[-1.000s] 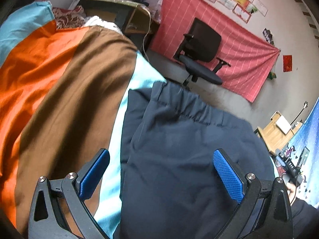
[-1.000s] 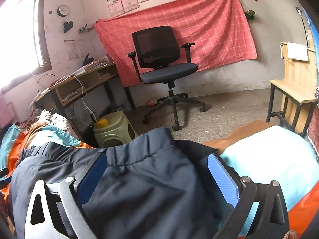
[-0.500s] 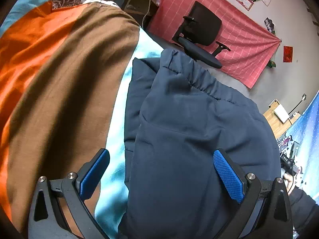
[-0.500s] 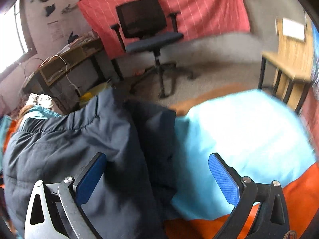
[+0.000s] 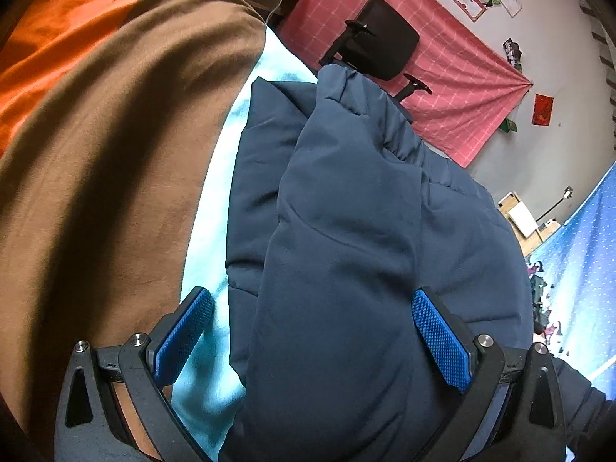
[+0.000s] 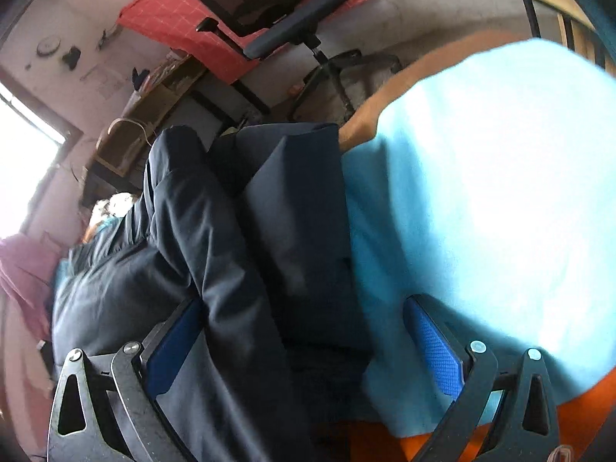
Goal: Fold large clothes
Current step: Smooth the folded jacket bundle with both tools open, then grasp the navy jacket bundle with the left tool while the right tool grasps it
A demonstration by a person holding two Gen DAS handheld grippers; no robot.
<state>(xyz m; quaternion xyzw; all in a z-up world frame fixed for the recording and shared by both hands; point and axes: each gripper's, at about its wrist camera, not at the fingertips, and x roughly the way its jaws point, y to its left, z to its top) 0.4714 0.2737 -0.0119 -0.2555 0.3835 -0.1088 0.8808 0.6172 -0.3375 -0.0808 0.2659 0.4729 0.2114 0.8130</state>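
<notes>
A dark navy padded jacket (image 5: 346,231) lies folded on a bed sheet with orange, brown and light blue stripes (image 5: 115,154). My left gripper (image 5: 312,331) is open, its blue pads (image 5: 439,338) straddling the jacket's near edge from above. In the right wrist view the jacket (image 6: 238,254) lies at the left on the light blue stripe (image 6: 481,192). My right gripper (image 6: 304,342) is open over the jacket's right edge, tilted, holding nothing.
A black office chair (image 5: 381,38) stands past the bed's far edge before a red checked cloth on the wall (image 5: 442,69). A desk with shelves (image 6: 154,107) is at the far left. A wooden chair (image 6: 569,23) stands at the right.
Both grippers have dropped lower and closer to the jacket. The right gripper has swung right and tilted, so the blue sheet now fills its right side.
</notes>
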